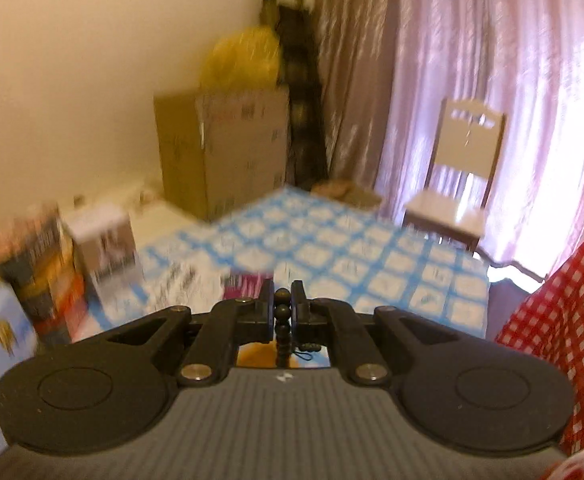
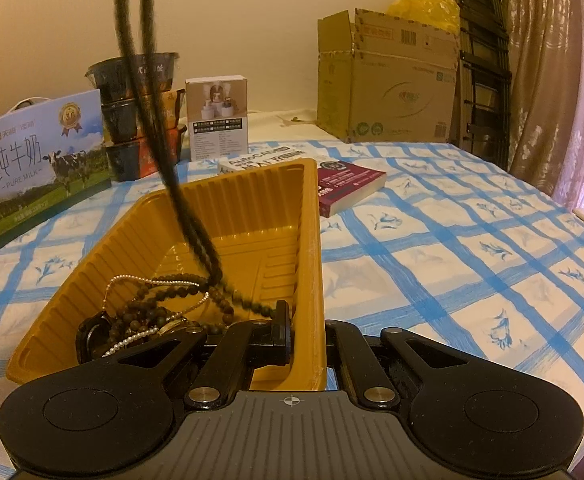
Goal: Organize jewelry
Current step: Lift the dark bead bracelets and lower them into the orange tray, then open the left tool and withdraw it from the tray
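A yellow plastic tray sits on the blue-checked tablecloth. In its near end lies a tangle of jewelry: pearl strands, brown bead strings and a dark round piece. My right gripper is shut on the tray's right wall, one finger inside. A long dark bead necklace hangs from above the picture down into the tray. In the blurred left wrist view, my left gripper is shut on that bead necklace, held above the table.
Behind the tray stand a milk carton box, stacked dark bowls, a white product box and two books. A cardboard box, folded ladder, chair and curtains lie beyond.
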A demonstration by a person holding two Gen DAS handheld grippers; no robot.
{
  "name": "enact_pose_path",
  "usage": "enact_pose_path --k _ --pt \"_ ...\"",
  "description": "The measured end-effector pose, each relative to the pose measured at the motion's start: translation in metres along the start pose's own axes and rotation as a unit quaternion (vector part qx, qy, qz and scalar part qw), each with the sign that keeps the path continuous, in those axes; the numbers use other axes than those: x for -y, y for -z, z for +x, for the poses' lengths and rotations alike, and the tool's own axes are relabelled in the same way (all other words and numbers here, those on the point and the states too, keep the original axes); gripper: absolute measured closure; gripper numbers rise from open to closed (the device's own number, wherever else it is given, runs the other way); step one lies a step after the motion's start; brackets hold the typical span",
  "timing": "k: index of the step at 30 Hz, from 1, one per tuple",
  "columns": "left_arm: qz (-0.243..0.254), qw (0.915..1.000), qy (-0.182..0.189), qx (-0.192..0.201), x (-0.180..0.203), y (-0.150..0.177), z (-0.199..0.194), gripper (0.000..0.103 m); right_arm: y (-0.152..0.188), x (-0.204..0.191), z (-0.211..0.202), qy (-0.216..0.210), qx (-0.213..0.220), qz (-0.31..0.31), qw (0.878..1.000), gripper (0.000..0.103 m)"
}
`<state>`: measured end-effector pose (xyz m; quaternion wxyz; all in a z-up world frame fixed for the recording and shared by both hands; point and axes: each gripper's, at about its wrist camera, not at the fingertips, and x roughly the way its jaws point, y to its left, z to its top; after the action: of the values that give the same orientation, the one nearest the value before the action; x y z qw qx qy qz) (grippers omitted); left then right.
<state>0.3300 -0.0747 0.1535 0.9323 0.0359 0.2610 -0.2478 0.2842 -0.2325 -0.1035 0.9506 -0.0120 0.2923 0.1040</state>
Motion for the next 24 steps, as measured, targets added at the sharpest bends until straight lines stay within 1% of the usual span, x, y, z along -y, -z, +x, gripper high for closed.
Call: enact_pose_path --k 3,7,8,10,14,18,21,23,24 --pt "-0.021 0.9990 0.000 -0.039 -0.006 0.027 0.029 0.097 0.001 0.001 0.001 0.000 -0.001 0.002 1.000 0.100" --pt "-0.054 0.9950 0.006 -0.084 -0.017 0.066 0.058 0.097 0.003 0.001 0.001 0.000 -0.002 0.004 1.000 0.100" --pt "-0.060 0.9939 0.002 -0.092 -0.019 0.076 0.064 0.097 0.003 0.001 0.001 0.000 -0.002 0.004 1.000 0.100" --pt "-0.066 0.9924 -0.006 -0.104 -0.020 0.092 0.073 0.096 0.003 0.001 0.001 0.000 -0.002 0.005 1.000 0.100" --pt "-0.086 0.9880 -0.009 -0.128 -0.022 0.120 0.084 0.096 0.003 0.001 0.001 0.000 -0.002 0.004 1.000 0.100" --pt "-0.086 0.9874 -0.018 -0.132 -0.019 0.127 0.091 0.096 0.004 0.001 0.001 0.000 -0.003 0.004 1.000 0.100" --pt "-0.079 0.9881 -0.024 -0.130 -0.019 0.128 0.093 0.083 0.003 0.001 0.001 0.000 -0.004 0.004 1.000 0.100" --pt "-0.078 0.9880 -0.029 -0.130 -0.020 0.129 0.092 0.078 0.003 0.001 0.001 0.000 -0.004 0.004 1.000 0.100" --pt "-0.081 0.9877 -0.029 -0.131 -0.021 0.130 0.092 0.073 0.004 0.001 0.001 0.000 -0.004 0.004 1.000 0.100"
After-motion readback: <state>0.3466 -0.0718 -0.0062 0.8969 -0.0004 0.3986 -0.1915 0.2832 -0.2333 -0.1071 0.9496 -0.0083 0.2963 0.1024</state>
